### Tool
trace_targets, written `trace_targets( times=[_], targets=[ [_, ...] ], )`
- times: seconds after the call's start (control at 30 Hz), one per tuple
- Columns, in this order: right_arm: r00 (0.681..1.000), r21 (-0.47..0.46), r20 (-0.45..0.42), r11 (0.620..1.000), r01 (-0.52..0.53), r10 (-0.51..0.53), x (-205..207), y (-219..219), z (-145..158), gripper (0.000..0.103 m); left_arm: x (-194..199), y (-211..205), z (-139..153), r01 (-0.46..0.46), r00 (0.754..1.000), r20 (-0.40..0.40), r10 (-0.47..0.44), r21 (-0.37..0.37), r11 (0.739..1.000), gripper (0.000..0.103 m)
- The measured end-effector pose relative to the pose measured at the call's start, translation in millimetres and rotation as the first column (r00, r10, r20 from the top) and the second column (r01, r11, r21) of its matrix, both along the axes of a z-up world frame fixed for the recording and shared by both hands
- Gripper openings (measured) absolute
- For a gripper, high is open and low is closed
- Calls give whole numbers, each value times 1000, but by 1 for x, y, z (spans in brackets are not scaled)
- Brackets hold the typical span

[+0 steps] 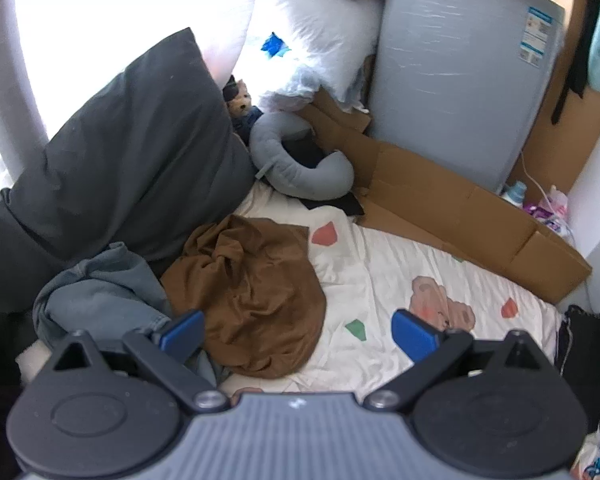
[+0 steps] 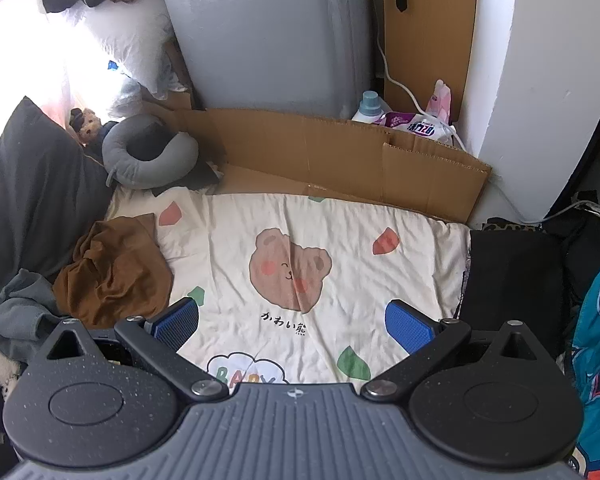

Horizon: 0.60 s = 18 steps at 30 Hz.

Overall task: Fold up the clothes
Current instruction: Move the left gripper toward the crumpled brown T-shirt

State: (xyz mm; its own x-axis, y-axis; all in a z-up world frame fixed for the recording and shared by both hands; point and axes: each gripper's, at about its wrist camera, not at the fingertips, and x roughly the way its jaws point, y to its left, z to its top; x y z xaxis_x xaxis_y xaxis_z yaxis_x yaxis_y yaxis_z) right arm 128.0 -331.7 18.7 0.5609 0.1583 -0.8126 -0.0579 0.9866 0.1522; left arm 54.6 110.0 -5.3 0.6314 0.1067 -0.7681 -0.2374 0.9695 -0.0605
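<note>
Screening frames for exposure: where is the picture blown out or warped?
Left wrist view: window light is washed out to white above the dark pillow, and the fridge bows with fisheye curve. Right wrist view: glare clips the upper left corner; the bear sheet is evenly lit and sharp.

The blue-grey garment (image 1: 100,296) is partly hidden behind the left gripper (image 1: 298,334). The "BABY" print (image 2: 246,372) is half covered by the right gripper (image 2: 292,326). The label (image 1: 538,36) cannot be read.
</note>
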Motion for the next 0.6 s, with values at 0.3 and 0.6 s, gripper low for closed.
trace_targets(
  times=[0.3,0.6],
  targets=[
    [999,-6,-22,1000,-25,25,23,13,-21,103,14,19,-20,-29,999,-18,29,-9,1000,100],
    [995,6,-81,998,-59,59,45,23,-40,102,26,32,-42,-42,999,-9,42,-29,999,95]
  ],
)
